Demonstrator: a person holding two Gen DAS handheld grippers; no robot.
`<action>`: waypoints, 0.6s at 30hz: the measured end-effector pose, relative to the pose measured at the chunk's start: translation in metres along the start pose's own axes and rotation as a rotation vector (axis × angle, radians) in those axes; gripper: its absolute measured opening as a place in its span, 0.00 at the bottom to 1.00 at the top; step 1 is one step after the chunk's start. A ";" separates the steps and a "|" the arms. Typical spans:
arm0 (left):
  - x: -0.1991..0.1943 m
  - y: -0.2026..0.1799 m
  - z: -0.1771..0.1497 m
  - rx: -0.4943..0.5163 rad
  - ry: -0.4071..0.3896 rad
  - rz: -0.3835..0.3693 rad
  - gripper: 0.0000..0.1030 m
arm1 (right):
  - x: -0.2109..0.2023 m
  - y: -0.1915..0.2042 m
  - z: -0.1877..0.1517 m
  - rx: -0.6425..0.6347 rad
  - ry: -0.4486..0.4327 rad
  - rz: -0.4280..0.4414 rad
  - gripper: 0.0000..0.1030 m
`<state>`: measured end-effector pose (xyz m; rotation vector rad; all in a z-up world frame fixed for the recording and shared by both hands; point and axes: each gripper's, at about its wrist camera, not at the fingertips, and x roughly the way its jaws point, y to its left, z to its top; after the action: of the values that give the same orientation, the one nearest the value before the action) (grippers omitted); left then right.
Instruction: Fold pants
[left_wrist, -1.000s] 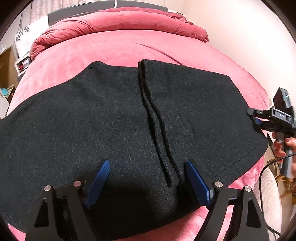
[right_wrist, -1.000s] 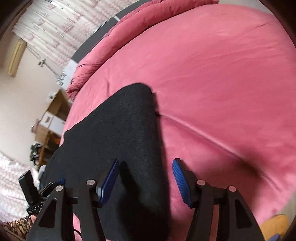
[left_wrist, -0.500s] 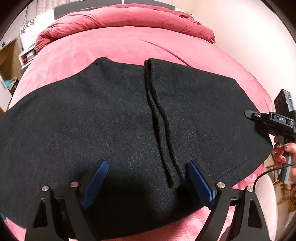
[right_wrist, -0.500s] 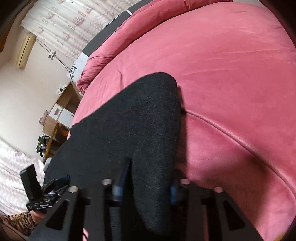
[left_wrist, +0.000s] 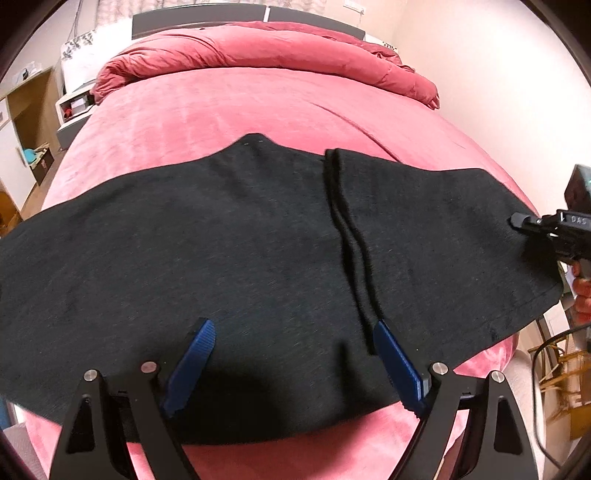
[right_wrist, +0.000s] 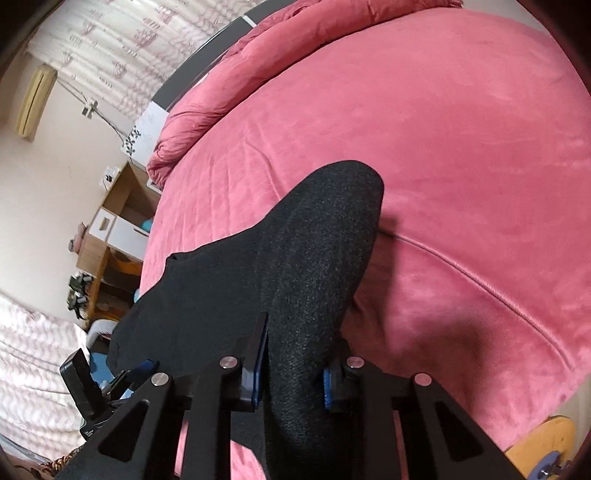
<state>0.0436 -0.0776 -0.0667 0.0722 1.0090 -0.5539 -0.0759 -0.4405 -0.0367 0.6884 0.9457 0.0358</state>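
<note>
Black pants (left_wrist: 229, 251) lie spread flat across a pink bed (left_wrist: 236, 114), the two legs meeting at a seam ridge (left_wrist: 351, 243). My left gripper (left_wrist: 295, 360) is open, its blue pads just above the near edge of the cloth, empty. My right gripper (right_wrist: 291, 369) is shut on the right end of the pants (right_wrist: 306, 280), the cloth bunched between its blue pads. The right gripper also shows in the left wrist view (left_wrist: 546, 230) at the pants' far right edge.
A rolled pink duvet (left_wrist: 258, 51) lies at the head of the bed. Wooden shelves and drawers (right_wrist: 110, 229) stand beside the bed on the left. A cable (left_wrist: 543, 387) hangs at the right of the bed foot. A yellow object (right_wrist: 543, 446) lies on the floor.
My right gripper has closed from open onto the end of the pants. My left gripper has stayed open and drawn back a little toward the near edge.
</note>
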 end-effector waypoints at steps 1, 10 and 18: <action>-0.002 0.004 -0.002 -0.004 0.003 0.001 0.86 | -0.001 0.004 0.001 -0.002 0.001 -0.007 0.22; -0.023 0.032 -0.019 -0.035 -0.032 0.027 0.86 | -0.014 0.040 0.006 0.018 0.005 -0.022 0.20; -0.045 0.063 -0.029 -0.082 -0.078 0.055 0.86 | -0.034 0.100 0.015 0.050 0.021 0.046 0.18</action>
<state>0.0323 0.0041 -0.0575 0.0060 0.9501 -0.4613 -0.0584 -0.3802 0.0497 0.7570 0.9538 0.0600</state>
